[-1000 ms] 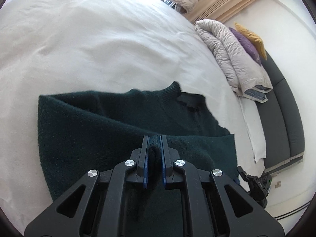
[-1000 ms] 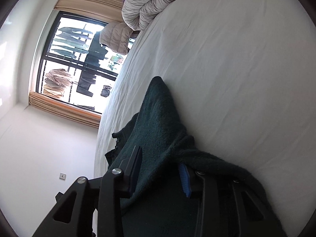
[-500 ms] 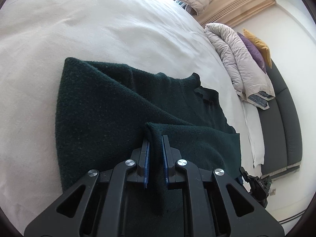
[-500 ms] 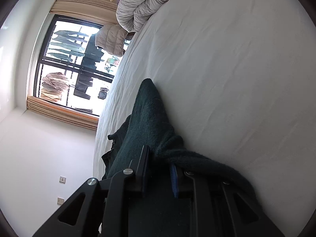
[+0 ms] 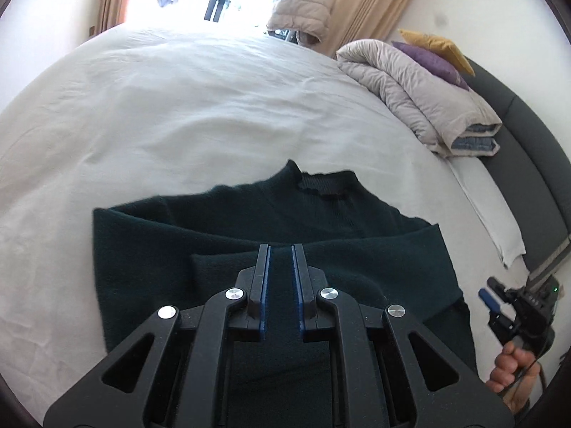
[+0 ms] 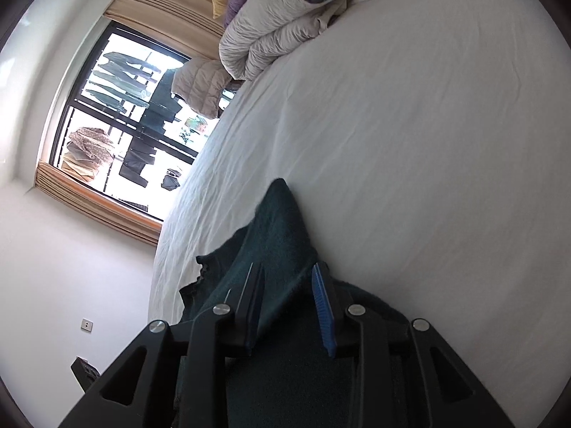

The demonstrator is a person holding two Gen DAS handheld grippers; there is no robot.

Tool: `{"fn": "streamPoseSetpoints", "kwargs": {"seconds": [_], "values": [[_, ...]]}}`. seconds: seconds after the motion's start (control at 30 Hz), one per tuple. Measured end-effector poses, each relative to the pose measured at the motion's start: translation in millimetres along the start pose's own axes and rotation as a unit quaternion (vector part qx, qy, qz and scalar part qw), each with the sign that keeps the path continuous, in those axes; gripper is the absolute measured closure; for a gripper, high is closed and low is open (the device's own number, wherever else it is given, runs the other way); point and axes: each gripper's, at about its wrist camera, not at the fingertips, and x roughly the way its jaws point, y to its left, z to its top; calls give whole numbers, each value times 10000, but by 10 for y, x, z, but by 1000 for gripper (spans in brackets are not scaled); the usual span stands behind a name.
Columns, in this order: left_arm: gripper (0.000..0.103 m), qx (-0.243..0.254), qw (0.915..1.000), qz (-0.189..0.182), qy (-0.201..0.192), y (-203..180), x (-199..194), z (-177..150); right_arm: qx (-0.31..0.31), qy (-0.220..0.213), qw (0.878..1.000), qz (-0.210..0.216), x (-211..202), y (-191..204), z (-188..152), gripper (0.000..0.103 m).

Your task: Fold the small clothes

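Observation:
A dark green knitted sweater (image 5: 221, 228) lies partly folded on the white bed (image 5: 185, 107), collar pointing away. My left gripper (image 5: 281, 249) hovers over the folded part, jaws slightly apart with nothing between them. My right gripper (image 6: 287, 271) is open above the sweater's edge (image 6: 282, 221), which lies on the bed (image 6: 410, 142). The right gripper also shows at the right edge of the left wrist view (image 5: 514, 306), held in a hand.
A folded beige duvet (image 5: 410, 85) with purple and yellow cushions (image 5: 431, 53) lies at the head of the bed by a dark grey headboard (image 5: 528, 164). A puffy jacket (image 5: 303, 7) hangs by the window (image 6: 117, 121).
Both grippers let go of the sweater: the left opened slightly and drew back, the right opened wide. The folded part now lies flat on the sweater.

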Motion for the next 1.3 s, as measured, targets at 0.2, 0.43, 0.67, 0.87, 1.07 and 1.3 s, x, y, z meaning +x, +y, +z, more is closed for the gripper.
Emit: {"fn": "streamPoseSetpoints", "kwargs": {"seconds": [0.2,0.43,0.67,0.87,1.07,1.3], "values": [[92,109,9993,99,345,129,325,-401,245,-346,9985,360,-154,-69,297,63],[92,189,9989,323,290,40,376,-488,-190,939,9900,1038,360,246,-125,61],[92,-107,9997,105,194,111,332,-548,-382,1442,9874,525,1044,215,-227,53],[92,-315,9993,-133,122,200,305,-570,-42,1083,9937,299,943,-291,-35,103],[92,-462,9982,-371,-30,298,307,-616,74,437,9990,-88,616,-213,186,97],[92,-452,9981,-403,-136,313,312,-664,-520,1427,9842,910,1220,495,31,49]]}}
